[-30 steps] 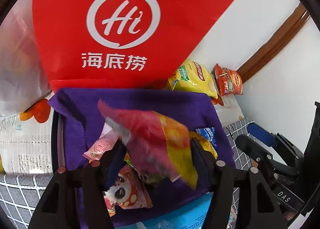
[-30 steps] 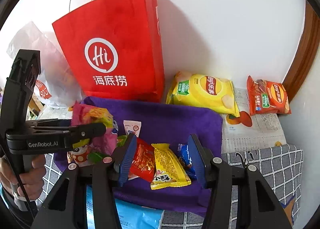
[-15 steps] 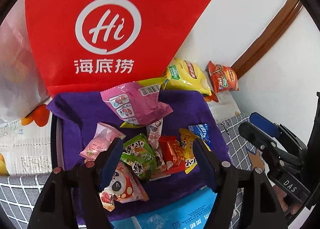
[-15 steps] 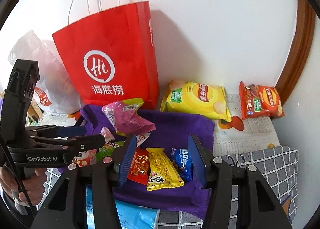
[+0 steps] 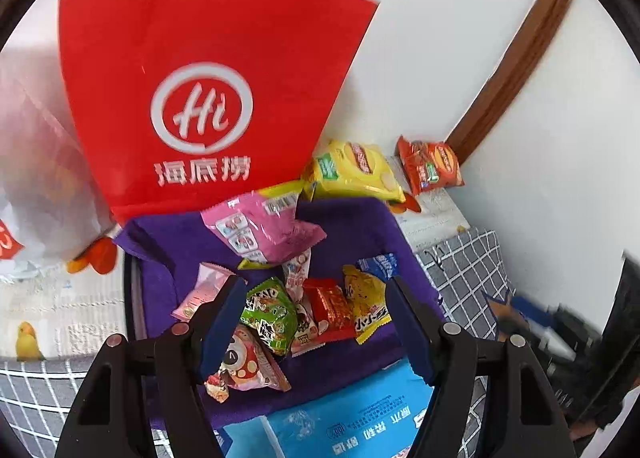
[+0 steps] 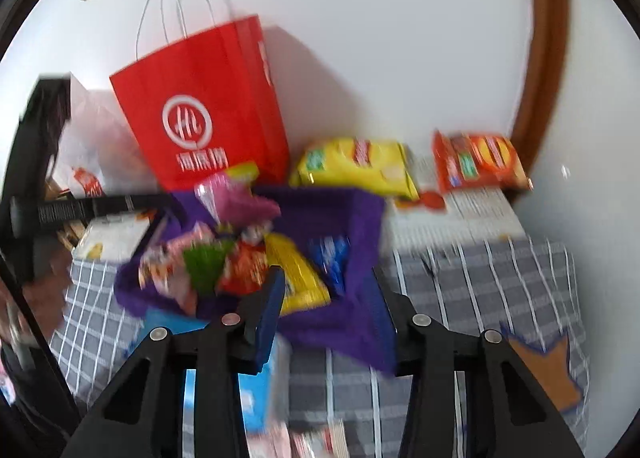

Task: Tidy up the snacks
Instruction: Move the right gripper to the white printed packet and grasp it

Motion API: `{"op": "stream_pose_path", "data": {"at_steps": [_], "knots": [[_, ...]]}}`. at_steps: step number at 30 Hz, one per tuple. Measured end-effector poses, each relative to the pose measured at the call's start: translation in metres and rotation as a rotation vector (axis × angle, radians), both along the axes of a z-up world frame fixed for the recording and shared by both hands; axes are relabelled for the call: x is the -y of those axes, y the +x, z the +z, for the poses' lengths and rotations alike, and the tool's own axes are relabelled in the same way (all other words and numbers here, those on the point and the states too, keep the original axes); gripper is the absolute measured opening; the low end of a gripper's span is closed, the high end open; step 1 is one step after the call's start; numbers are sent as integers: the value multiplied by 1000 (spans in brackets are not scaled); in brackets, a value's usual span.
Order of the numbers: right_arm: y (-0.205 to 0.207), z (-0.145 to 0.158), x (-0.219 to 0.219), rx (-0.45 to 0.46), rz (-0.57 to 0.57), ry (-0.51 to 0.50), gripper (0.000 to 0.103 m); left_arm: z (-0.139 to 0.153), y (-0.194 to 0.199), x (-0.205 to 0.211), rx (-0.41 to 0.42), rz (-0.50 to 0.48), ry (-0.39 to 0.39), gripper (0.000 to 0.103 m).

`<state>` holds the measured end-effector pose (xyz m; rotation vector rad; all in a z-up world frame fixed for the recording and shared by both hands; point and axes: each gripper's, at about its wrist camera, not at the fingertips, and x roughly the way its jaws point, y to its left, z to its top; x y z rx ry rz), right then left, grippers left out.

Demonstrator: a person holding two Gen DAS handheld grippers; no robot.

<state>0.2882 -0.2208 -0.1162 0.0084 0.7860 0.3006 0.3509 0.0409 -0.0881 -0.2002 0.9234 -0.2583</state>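
Observation:
A purple cloth [image 5: 352, 225] lines a basket that holds several small snack packs: a pink bag [image 5: 260, 230] at the back, then a green pack [image 5: 268, 314], a red pack [image 5: 332, 310] and a yellow pack [image 5: 364, 306]. My left gripper [image 5: 316, 318] hovers above them, open and empty. My right gripper [image 6: 326, 298] is over the front right corner of the purple cloth [image 6: 348, 330]. Its jaws are closing, and the blurred picture shows only cloth in the gap, not pinched. In the right wrist view the left gripper [image 6: 160, 201] reaches in from the left.
A red paper bag [image 5: 208, 97] stands against the wall behind the basket, a white plastic bag [image 5: 40, 197] to its left. A yellow chips bag [image 6: 356, 165] and an orange chips bag [image 6: 480, 161] lie at the back right. A blue pack [image 5: 352, 418] lies in front on the checked cloth [image 6: 480, 298].
My left gripper let go of the pink bag, which now lies at the back of the basket, and has pulled up and back. My right gripper swung right and its jaws narrowed.

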Motion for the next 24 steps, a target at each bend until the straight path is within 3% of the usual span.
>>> {"op": "stream_pose_path", "data": {"at_steps": [4, 9, 13, 18, 24], "knots": [[-31, -23, 17, -45, -21, -21, 33, 22, -15, 5, 52, 7, 2, 70], [-55, -63, 30, -124, -19, -35, 33, 28, -39, 15, 21, -11, 19, 70], [-66, -95, 28, -159, -21, -53, 33, 22, -74, 12, 9, -4, 55, 70], [-75, -109, 16, -163, 44, -11, 33, 6, -114, -7, -44, 28, 60, 70], [-86, -112, -9, -143, 130, -91, 56, -2, -147, -23, -68, 68, 53, 70]]}}
